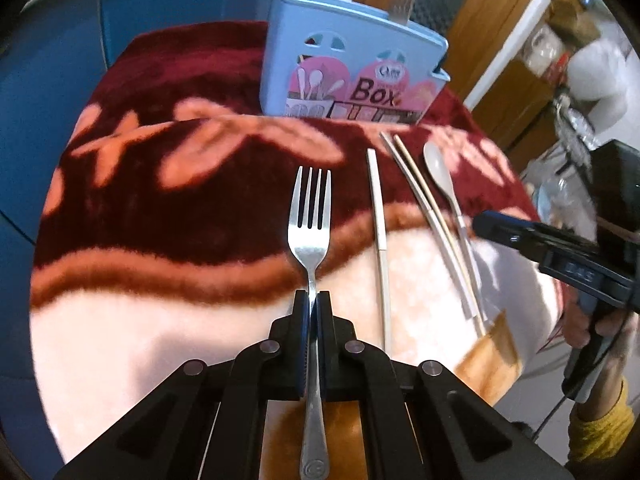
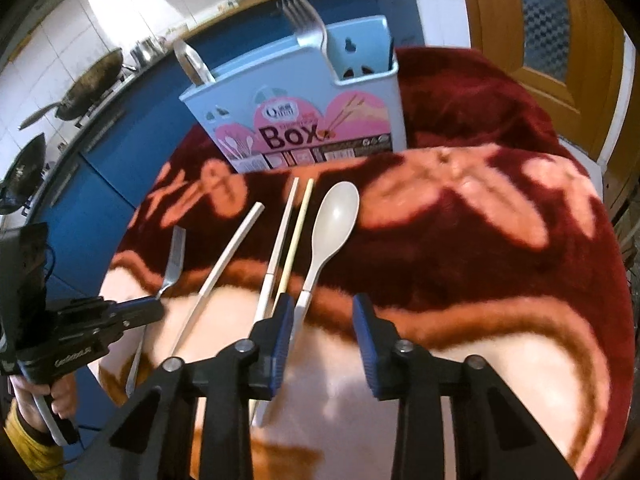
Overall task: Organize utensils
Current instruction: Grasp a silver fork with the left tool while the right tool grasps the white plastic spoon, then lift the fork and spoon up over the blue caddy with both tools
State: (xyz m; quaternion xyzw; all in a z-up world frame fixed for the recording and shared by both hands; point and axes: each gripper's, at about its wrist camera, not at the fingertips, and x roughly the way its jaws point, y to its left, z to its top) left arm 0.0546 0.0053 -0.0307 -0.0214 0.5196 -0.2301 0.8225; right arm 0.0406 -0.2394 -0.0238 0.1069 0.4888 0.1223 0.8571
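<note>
On the blanket-covered table point(image 1: 120, 340), the left gripper point(image 1: 313, 300) has its fingers clamped on the steel fork point(image 1: 310, 216), tines toward the blue utensil box point(image 1: 352, 76). Right gripper point(image 2: 322, 304): fingers apart above the beige spoon point(image 2: 332, 220), beside loose chopsticks point(image 2: 280, 236).

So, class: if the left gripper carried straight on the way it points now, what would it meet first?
Probably the blue utensil box: the left gripper, shut on the fork, points across bare blanket toward it; depth is unclear.
</note>
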